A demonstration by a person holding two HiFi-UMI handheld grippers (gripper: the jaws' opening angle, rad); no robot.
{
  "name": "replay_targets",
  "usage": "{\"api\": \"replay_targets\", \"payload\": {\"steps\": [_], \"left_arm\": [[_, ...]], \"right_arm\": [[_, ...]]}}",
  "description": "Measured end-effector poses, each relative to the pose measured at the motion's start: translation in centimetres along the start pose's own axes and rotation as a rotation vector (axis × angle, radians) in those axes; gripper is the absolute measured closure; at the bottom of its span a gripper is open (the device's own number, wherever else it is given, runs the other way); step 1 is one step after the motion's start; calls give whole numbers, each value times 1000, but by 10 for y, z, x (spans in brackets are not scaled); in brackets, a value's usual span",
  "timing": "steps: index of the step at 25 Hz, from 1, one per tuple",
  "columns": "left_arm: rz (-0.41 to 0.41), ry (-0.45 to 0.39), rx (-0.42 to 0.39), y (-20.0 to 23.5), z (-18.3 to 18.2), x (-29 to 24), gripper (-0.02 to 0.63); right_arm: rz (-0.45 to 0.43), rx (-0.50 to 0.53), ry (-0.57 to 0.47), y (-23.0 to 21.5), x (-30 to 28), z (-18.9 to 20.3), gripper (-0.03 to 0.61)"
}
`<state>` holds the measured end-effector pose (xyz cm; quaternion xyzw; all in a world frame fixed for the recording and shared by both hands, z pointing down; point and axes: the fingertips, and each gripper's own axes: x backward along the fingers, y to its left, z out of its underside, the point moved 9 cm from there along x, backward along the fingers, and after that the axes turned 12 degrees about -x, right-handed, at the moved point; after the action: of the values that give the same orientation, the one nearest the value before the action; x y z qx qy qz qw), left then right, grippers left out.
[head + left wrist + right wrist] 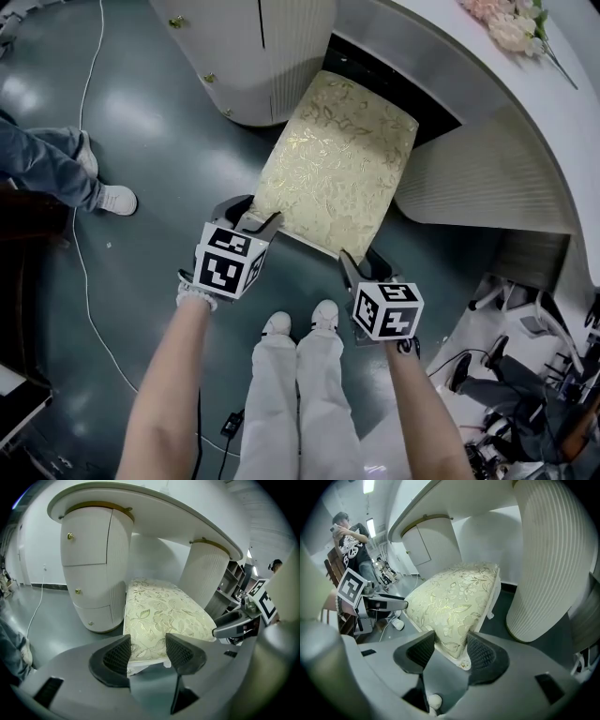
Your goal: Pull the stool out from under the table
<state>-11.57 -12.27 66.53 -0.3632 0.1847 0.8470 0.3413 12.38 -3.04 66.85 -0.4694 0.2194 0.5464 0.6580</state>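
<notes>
My left gripper (147, 651) is clenched on the stool's (337, 159) near left corner; right gripper (450, 651) clenched on its near right corner; stool on the floor (159, 141), far end under the table (525, 103).

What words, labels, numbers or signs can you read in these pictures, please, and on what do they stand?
No text can be read anywhere.
Cubes on the left gripper and the right gripper: black-and-white square markers, no letters.
Bystander's shirt: white print, too blurred to read.
</notes>
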Motion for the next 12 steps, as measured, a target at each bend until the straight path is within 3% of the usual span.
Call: {"api": "replay_targets", "payload": {"steps": [12], "left_arm": [[-22,51,21,-20,36,35,364]], "right_arm": [[-3,22,52,19,16,37,359]]}}
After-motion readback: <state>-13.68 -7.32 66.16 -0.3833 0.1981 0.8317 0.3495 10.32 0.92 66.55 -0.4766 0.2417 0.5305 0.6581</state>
